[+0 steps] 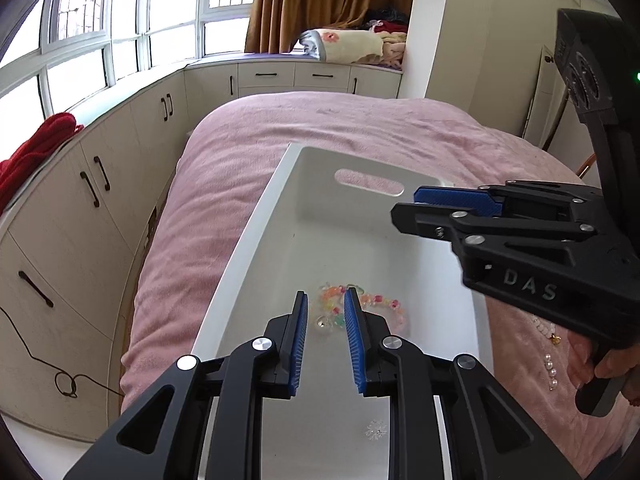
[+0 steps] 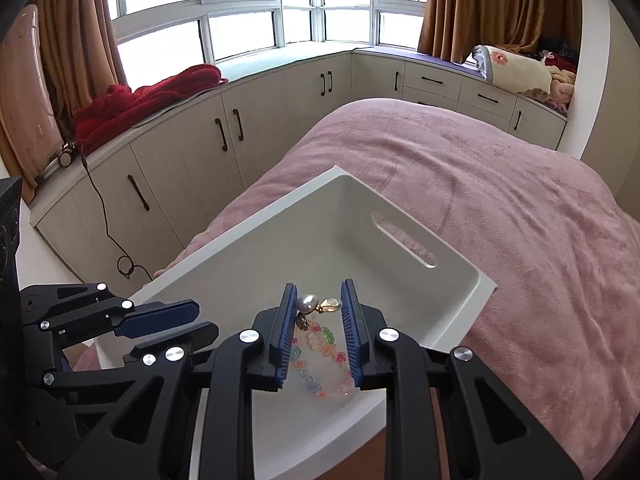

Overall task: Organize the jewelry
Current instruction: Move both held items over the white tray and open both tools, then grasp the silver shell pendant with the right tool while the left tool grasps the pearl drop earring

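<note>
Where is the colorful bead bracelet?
The colorful bead bracelet lies inside the white bin on the pink bed, below the open right gripper.

Both wrist views over tray (image 1: 256,216)

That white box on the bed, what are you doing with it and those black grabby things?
A person holds a gripper in each hand over the white bin on the pink bed, sorting jewelry. A colorful bead bracelet already lies inside. Both the left gripper and the right gripper are open above it. A pearl charm shows between the right gripper's fingers, though whether it touches them is unclear. A pearl strand waits on the blanket.
</note>
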A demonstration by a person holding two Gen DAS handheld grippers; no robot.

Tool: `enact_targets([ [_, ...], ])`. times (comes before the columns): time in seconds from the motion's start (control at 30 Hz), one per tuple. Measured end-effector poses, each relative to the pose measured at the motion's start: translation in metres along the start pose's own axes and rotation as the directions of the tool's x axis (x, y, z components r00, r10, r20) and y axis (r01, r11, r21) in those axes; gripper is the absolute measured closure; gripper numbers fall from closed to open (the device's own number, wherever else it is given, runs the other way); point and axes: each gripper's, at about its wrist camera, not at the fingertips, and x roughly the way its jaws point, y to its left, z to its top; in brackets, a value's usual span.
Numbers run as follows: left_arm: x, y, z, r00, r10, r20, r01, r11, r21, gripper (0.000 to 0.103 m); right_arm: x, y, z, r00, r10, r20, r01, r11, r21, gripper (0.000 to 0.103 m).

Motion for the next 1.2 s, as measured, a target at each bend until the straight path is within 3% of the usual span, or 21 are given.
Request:
enact_targets([
  [0.1,0.005,0.002,-0.007,1.0,0.005,-0.017,-0.005,1.0,-0.003,0.079,0.012,0.008,-0.005,0.999,-0.016,-0.029,0.016,1.0,-0.012,0.079],
  [0.2,0.008,0.002,-0.013,1.0,0.007,-0.026,-0.007,1.0,-0.003,0.078,0.015,0.009,-0.006,0.999,-0.027,-0.033,0.027,1.0,-0.013,0.065],
  [0.5,-0.006,-0.013,-0.013,1.0,0.005,0.022,-0.006,1.0,0.009,0.049,-0.032,-0.015,-0.006,0.996,-0.059,0.06,0.057,0.998,0.028,0.038],
  [0.57,-0.013,-0.02,-0.009,0.999,-0.002,0.046,0.001,1.0,0.018,0.042,-0.049,-0.022,-0.008,0.993,-0.084,0.087,0.081,0.996,0.034,0.017],
  [0.6,-0.017,-0.024,-0.008,0.998,-0.006,0.056,0.004,1.0,0.023,0.036,-0.056,-0.026,-0.009,0.99,-0.1,0.099,0.097,0.995,0.033,0.014],
  [0.63,-0.021,-0.028,-0.006,0.998,-0.009,0.065,0.007,1.0,0.03,0.03,-0.068,-0.032,-0.011,0.986,-0.12,0.119,0.117,0.993,0.031,0.013],
  [0.9,-0.06,-0.074,0.009,0.985,-0.056,0.162,0.036,0.992,0.124,0.018,-0.138,-0.068,-0.032,0.967,-0.179,0.181,0.174,0.984,0.042,0.011],
  [1.2,-0.096,-0.126,0.013,0.963,-0.147,0.225,0.097,0.971,0.218,0.011,-0.218,-0.099,-0.088,0.933,-0.284,0.22,0.277,0.959,0.062,0.005],
])
